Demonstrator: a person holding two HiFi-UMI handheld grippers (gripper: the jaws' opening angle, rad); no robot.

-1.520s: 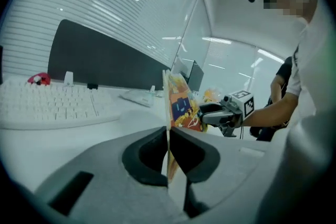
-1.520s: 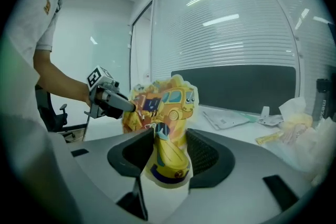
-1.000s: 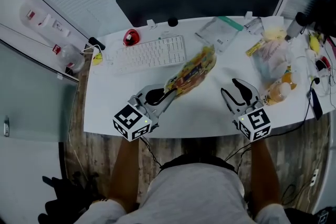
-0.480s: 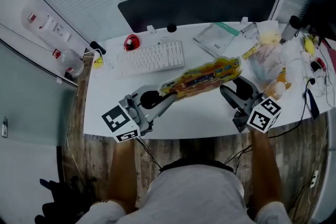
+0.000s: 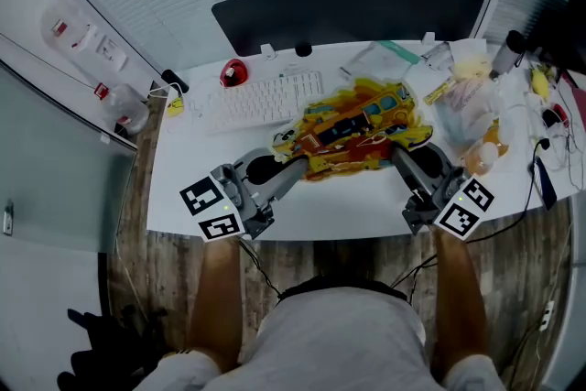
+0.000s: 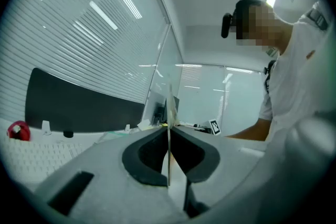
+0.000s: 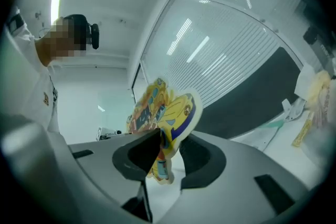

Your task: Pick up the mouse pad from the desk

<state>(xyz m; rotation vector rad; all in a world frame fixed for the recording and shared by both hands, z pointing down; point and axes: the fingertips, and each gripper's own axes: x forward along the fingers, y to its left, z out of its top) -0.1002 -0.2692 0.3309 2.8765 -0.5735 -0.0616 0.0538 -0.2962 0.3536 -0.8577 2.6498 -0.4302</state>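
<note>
The mouse pad (image 5: 357,125) is a yellow, cartoon-printed, odd-shaped sheet, held face up above the white desk (image 5: 357,197) between my two grippers. My left gripper (image 5: 295,163) is shut on the pad's left edge. In the left gripper view that gripper (image 6: 169,131) pinches the pad (image 6: 169,105), which shows edge-on as a thin upright line. My right gripper (image 5: 404,157) is at the pad's right end. Its jaws (image 7: 169,138) have just been closing, with the curled edge of the pad (image 7: 173,110) between them. They still stand apart.
Behind the pad lie a white keyboard (image 5: 261,98) and a red mouse (image 5: 232,71). A dark panel (image 5: 348,9) stands at the desk's back. Clear bags of goods (image 5: 476,105) and a packet (image 5: 389,59) crowd the right side. Cables hang at the right edge.
Both grippers have risen. The pad, a narrow folded strip hanging from the left gripper, has spread out face up. The right gripper has come up to its right end.
</note>
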